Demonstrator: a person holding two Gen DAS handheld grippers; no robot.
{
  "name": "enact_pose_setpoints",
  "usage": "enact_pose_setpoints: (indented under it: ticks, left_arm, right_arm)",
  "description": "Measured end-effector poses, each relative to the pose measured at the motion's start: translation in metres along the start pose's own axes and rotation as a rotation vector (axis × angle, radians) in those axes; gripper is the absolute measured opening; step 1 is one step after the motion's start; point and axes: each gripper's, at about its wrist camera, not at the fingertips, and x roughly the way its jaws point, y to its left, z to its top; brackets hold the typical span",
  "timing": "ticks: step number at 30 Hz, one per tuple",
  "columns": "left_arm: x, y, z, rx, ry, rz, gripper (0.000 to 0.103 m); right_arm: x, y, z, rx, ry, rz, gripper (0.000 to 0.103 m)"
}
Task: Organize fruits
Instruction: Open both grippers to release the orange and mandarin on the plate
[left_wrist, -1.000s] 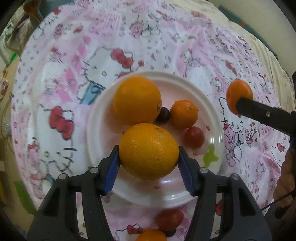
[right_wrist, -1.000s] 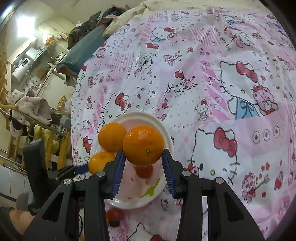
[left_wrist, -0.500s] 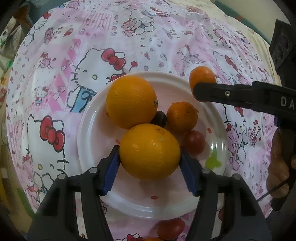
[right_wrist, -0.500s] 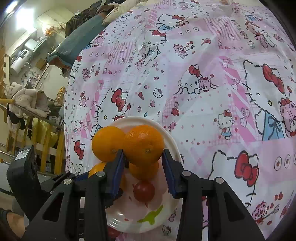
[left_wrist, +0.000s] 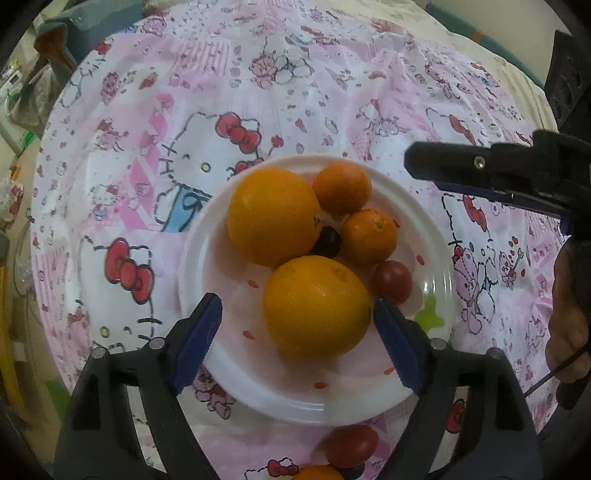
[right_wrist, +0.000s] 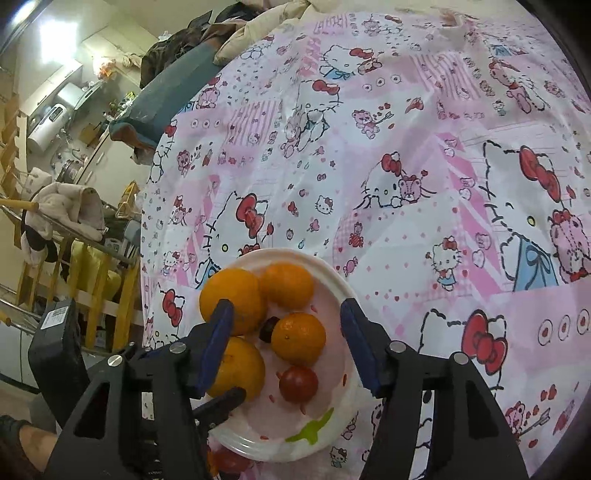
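The left gripper (left_wrist: 297, 338) has just been opening its blue fingers (left_wrist: 197, 341). They are released now. A big orange (left_wrist: 317, 306) sits between them on the white plate (left_wrist: 236, 384). There is a clear gap on its left side. On the right side the pad is just beside the fruit, and it cannot be told whether it touches.

The right gripper (right_wrist: 288, 341) has just been opening its fingers (right_wrist: 356, 345) too. They are let go and hold nothing. A small orange (right_wrist: 300, 339) lies on the plate between them, apart from both pads.

Just past the big orange, a second big orange (left_wrist: 272, 215) rests on the far left part of the plate. The two seem to touch. A tiny dark fruit (left_wrist: 327, 242) is tucked in the middle of the pile. Another small orange (left_wrist: 341, 187) sits at the far side of the plate, close to the second big orange. A red tomato (left_wrist: 392, 281) lies on the right, next to the big orange.

Off the plate, near its front edge, another red tomato (left_wrist: 351, 445) lies on the pink cartoon-cat sheet (left_wrist: 295, 92). One more orange fruit (left_wrist: 317, 473) peeks in at the very bottom. The sheet covers a bed. A hand (left_wrist: 569, 325) shows at the right edge. Clothes and shelves are far off to the left in the right wrist view.
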Motion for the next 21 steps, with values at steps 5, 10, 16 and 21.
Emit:
enact_pose_setpoints:
  ticks: [5, 10, 16, 21]
  left_arm:
    - [-0.017, 0.007, -0.002, -0.02, -0.047, 0.011, 0.082]
    - [-0.036, 0.011, -0.007, -0.024, -0.102, 0.03, 0.082]
    - [-0.057, 0.023, -0.011, -0.066, -0.148, 0.055, 0.082]
    - [-0.074, 0.03, -0.02, -0.08, -0.173, 0.061, 0.083]
  right_arm:
    - [-0.007, 0.001, -0.006, 0.015, -0.009, -0.015, 0.063]
    - [-0.022, 0.006, -0.013, 0.025, -0.036, -0.033, 0.063]
    - [-0.044, 0.013, -0.023, 0.036, -0.072, -0.04, 0.071]
    - [-0.061, 0.02, -0.038, 0.039, -0.095, -0.031, 0.073]
